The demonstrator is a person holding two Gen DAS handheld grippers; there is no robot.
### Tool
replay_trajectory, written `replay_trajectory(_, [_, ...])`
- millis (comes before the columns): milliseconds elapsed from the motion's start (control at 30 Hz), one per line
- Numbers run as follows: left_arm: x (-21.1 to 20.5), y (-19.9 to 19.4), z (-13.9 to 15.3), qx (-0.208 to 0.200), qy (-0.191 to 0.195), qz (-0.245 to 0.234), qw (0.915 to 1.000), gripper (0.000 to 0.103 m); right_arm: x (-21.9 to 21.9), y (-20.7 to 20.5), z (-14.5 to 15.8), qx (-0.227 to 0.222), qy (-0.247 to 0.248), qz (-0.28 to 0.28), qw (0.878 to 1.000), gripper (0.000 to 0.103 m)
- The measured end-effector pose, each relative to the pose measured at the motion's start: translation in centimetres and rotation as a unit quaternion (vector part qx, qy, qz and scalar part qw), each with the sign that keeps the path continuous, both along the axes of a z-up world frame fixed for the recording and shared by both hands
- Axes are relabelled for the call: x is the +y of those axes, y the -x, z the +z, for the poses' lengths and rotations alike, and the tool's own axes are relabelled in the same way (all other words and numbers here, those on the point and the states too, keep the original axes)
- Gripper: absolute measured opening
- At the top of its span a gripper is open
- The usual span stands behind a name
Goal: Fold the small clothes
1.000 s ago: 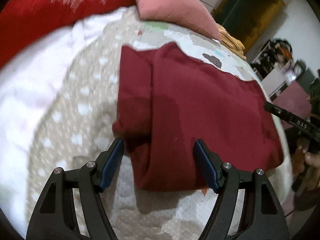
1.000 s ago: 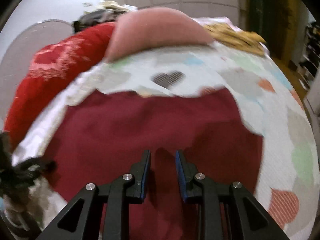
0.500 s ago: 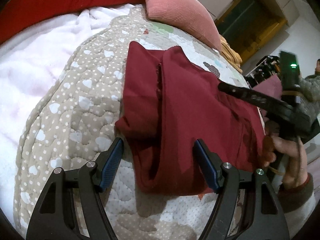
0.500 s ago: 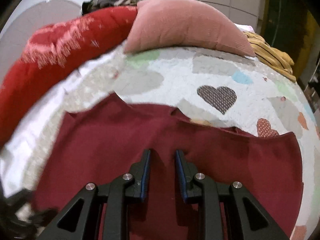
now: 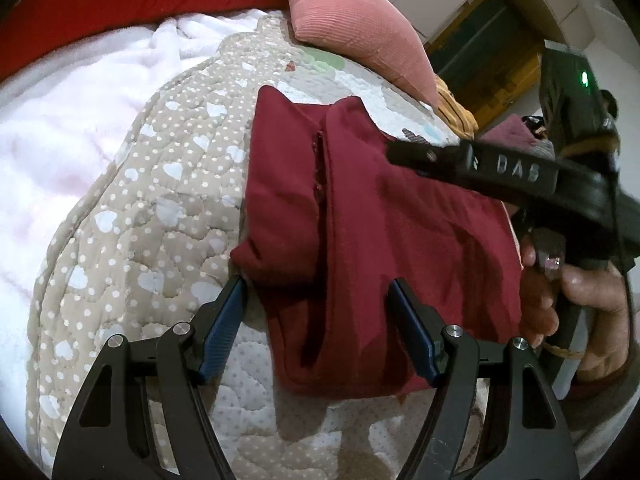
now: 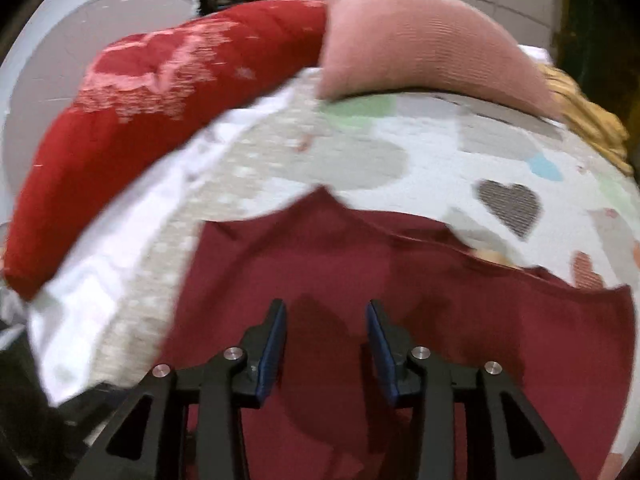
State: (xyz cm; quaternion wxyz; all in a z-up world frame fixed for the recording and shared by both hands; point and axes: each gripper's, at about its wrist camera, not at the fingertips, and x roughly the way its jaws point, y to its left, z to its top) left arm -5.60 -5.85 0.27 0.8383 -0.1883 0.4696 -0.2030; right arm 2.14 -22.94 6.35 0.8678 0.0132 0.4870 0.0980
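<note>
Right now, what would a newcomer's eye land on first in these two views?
The dark red garment, partly folded, lies mid-frame on the heart-patterned quilt. The left hand-held gripper stands open over its near edge, the right hand-held gripper open above it. Behind sit a pink pillow and a red blanket.

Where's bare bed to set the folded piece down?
Free: dotted beige quilt between white fleece blanket and maroon garment; heart-print quilt between garment and pink pillow. Crowded: garment's right side, where right gripper and hand sit.
</note>
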Motion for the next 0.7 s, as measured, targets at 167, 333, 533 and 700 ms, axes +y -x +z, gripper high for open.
replay_trajectory(167, [0.3,0.0,-0.2,-0.002,0.012,-0.004,0.9999,0.073,3.6,-1.3,-0.7,0.027,-0.024,0.032,0.999,0.046])
replay_trajectory(333, [0.4,-0.2,-0.3,0.000,0.020,-0.006,0.9998,0.073,5.5,-2.9,-1.9,0.047,-0.016,0.031,0.998,0.046])
replay_trajectory(533, [0.1,-0.2,-0.3,-0.005,0.013,-0.011,0.9998,0.073,7.6,-3.1,-1.9,0.012,0.055,0.061,0.997,0.018])
replay_trajectory(700, [0.7,-0.3,-0.3,0.002,0.034,-0.008,0.9994,0.073,8.0,-2.7,-0.8,-0.010,0.057,0.076,0.995,0.007])
